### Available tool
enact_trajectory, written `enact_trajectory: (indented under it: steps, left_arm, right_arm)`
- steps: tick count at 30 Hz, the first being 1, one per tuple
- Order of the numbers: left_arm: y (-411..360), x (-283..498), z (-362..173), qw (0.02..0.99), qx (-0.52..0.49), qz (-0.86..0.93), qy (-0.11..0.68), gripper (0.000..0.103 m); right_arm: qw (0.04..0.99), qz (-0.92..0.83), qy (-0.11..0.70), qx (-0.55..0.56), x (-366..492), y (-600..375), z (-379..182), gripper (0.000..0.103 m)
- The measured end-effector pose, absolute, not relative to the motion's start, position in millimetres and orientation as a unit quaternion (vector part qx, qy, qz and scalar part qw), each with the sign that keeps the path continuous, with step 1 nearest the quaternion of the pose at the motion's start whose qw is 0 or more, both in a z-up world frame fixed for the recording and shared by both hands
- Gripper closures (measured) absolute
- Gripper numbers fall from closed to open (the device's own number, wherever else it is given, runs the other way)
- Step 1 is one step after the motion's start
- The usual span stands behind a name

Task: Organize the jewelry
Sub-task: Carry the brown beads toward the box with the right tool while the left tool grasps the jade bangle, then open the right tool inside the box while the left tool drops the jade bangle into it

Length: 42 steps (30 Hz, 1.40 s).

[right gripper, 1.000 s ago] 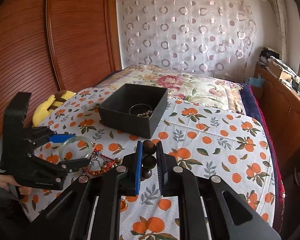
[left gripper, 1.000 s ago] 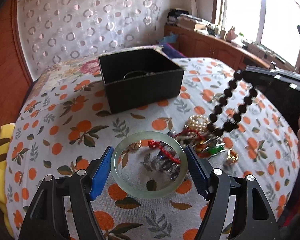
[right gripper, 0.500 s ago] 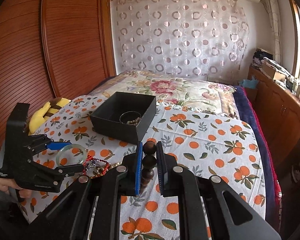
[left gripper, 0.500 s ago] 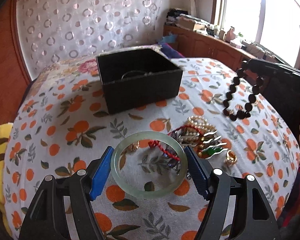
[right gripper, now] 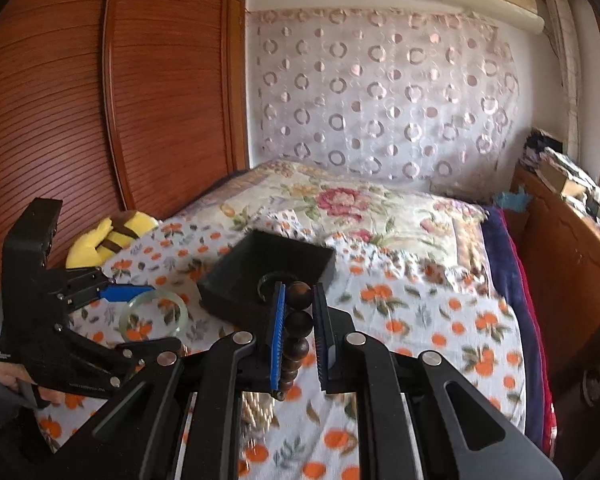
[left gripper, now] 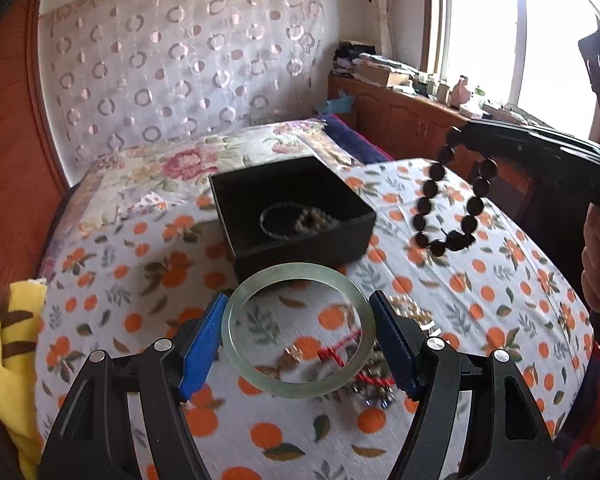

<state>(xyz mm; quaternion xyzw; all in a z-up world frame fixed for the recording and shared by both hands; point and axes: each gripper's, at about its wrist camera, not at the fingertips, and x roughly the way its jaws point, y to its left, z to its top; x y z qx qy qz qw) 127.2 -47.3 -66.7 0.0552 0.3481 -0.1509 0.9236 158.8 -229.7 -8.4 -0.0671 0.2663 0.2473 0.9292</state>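
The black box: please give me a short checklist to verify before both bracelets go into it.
1. Green bangle held between left gripper jaws: ok.
2. Dark bead bracelet clamped in right gripper: ok.
3. Black box open on top: ok.
4. Room inside the box, which already holds a bracelet: cannot tell.
5. Bangle above the box opening: not ok, it is short of it.

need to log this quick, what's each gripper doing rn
left gripper: shut on the jade bangle
right gripper: shut on the dark bead bracelet
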Motion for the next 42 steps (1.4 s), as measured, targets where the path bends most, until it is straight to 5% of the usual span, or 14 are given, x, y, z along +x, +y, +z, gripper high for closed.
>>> enact_trajectory:
  steps: [9,21,26,42]
  left_arm:
    - [-33,157,-49,0.930,0.044,-0.136,0.339,0.034]
    - [-26,197,-43,0.931,0.037,-0.127,0.341,0.034]
    - [-31,217,-45,0.928,0.040,-0.129,0.347,0.034]
    - [-54,260,-61,0.919,0.055,-0.133,0.366,0.034]
  right_arm:
    - [0.925,0.280,0.246,-0.074,204,-200,10,0.088]
    - [0.904,0.303,0.300,-0.030,250,-191,-45,0.087]
    - [0.903,0.298,0.308,-0.016,256,-195,-57,0.077]
    - [0.911,0.266,0.317,0.000,265,-221,-74,0.077]
